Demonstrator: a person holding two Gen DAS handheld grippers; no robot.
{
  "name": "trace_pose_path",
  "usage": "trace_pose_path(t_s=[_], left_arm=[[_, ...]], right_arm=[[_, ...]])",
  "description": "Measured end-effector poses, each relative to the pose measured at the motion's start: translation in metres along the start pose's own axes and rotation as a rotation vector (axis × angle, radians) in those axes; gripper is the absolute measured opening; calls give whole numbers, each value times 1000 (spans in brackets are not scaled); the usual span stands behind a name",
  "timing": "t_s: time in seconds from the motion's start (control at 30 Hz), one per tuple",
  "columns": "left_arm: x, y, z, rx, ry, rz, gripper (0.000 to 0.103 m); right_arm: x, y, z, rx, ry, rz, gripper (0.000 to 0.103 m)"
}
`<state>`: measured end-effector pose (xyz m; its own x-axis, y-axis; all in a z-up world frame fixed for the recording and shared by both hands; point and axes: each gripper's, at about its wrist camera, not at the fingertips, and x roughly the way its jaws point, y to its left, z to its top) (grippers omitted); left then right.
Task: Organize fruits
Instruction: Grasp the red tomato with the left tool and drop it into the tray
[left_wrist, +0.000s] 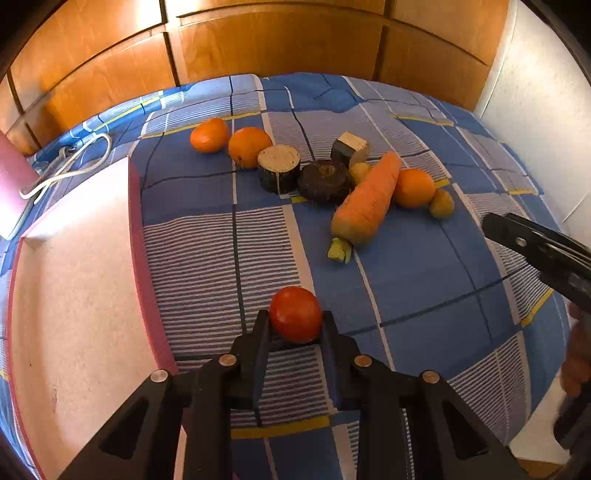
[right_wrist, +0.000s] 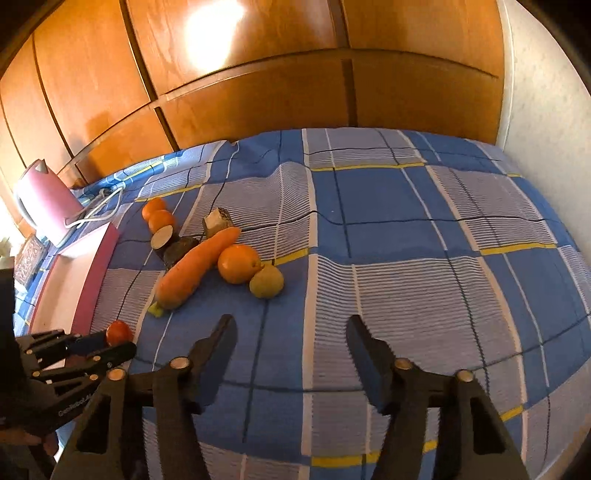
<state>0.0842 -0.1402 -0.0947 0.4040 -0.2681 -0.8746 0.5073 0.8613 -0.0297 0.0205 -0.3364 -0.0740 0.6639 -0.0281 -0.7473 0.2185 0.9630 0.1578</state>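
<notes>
Left wrist view: I am seeing my left gripper (left_wrist: 295, 325) clamping the red tomato (left_wrist: 295, 314), both pads pressing its sides, low over the checked blue bedsheet (left_wrist: 424, 288).
Right gripper (right_wrist: 291, 332): I am holding it partly spread with nothing between the jaws, short of the pile.
Pile: carrot (left_wrist: 369, 195), oranges (left_wrist: 413, 187), small yellow-green fruit (left_wrist: 441, 203) and dark cut root pieces (left_wrist: 325, 181) are lying touching together.
Pink tray (left_wrist: 74, 280): sitting just left of the tomato.
Risk: I am judging the smooth, round, soft tomato may squirt out or bruise if squeezed harder.
Surface: soft, wrinkled cloth, so round fruit may roll when nudged.
</notes>
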Motion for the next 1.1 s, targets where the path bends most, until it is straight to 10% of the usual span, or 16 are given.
trace_pose_path(t_s=[0.4, 0.47, 0.77, 1.1], left_arm=[[-63, 36, 0, -142, -152, -54, 26], [-72, 50, -1, -180, -173, -35, 26], [-80, 135, -33, -424, -143, 203, 27], [-98, 146, -62, -497, -191, 244, 57]], right_arm=[[50, 25, 24, -173, 69, 7, 42], [56, 26, 23, -191, 82, -11, 28], [51, 31, 18, -220, 88, -26, 27], [31, 37, 2, -209, 87, 13, 27]])
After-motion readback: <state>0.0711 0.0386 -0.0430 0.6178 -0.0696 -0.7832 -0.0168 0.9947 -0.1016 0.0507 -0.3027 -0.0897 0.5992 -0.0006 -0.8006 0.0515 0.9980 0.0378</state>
